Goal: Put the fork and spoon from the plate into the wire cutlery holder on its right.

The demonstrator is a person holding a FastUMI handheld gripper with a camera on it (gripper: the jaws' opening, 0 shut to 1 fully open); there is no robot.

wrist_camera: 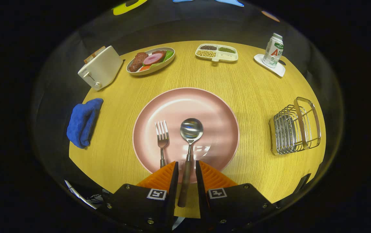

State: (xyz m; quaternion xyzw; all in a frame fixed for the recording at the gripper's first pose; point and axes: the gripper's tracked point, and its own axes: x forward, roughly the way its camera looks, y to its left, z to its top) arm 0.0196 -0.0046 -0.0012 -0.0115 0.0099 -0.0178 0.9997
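Spoon and fork lie side by side on the pink plate in the middle of the table, fork to the left, spoon to the right. Both have their long axes running near to far, heads pointing away and handles toward the gripper. The spoon's dark handle overhangs the plate's near rim and passes straight between the gripper's fingers, which stand apart on either side of it with a sliver of gap on each side; they look not quite closed on it, though the angle makes contact hard to rule out. The fork's handle disappears just behind the left finger.

Judging by this, the step in hand is the first pick, the spoon. Next would be closing squarely on the handle, lifting clear of the plate, then carrying it right to the wire cutlery holder, which stands well apart from the plate, and tipping the spoon upright to drop it in.
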